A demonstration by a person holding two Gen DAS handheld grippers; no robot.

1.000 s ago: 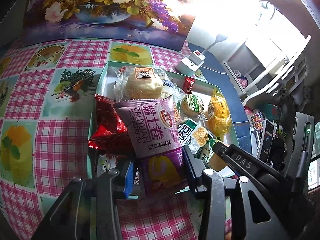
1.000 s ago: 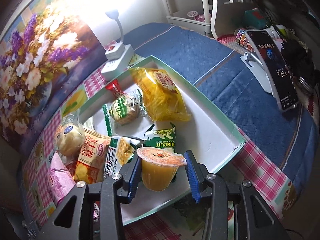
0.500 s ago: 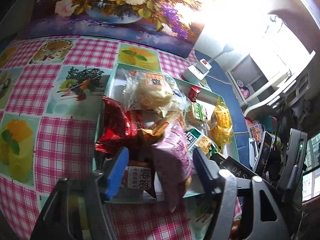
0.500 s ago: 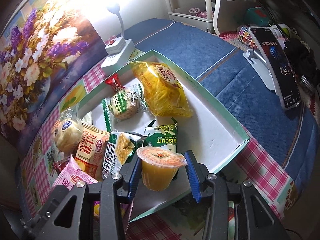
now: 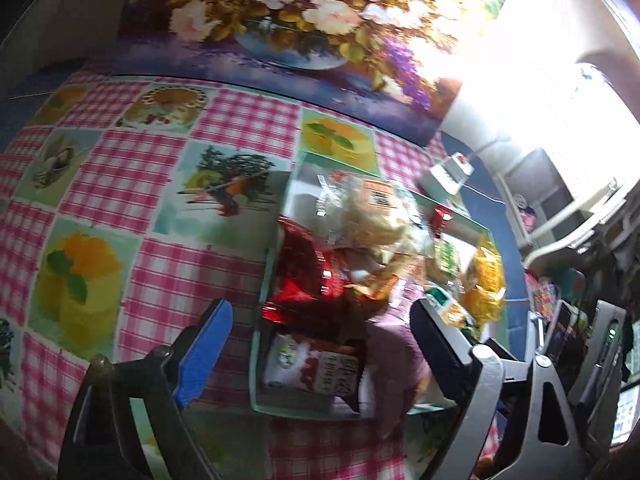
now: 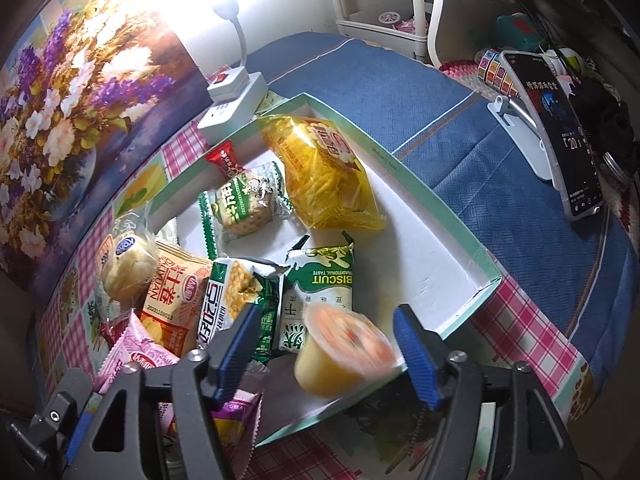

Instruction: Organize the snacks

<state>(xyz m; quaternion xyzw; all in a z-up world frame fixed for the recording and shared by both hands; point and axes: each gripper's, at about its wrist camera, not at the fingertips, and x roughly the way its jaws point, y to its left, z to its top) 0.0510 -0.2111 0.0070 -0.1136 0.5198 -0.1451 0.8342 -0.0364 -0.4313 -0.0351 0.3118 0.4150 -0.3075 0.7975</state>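
**Snacks nearly all boxed**

Snacks fill the box [image 6: 452,216] — bun [image 6: 128,268], biscuit pack [image 6: 320,284], yellow bag [image 6: 320,172]. Right gripper [image 6: 324,340] spread wide, jelly cup [image 6: 344,352] loose and blurred between its fingers, at the near edge. Left gripper [image 5: 320,344] wide, empty, above the pink pack [image 5: 396,360]. Little seems left.

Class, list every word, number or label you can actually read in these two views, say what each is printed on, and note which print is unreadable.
"BISCUIT" and "TRADITIONAL TASTE": green-and-white biscuit packet, printed upside down.
"20": screen of the phone on its stand.
"2025" then further digits, unclear: orange swiss roll packet.
Unreadable: the Chinese print on the yellow bag, the round green cookie pack, the cracker pack and the red-and-white sachet; the left wrist view is blurred.
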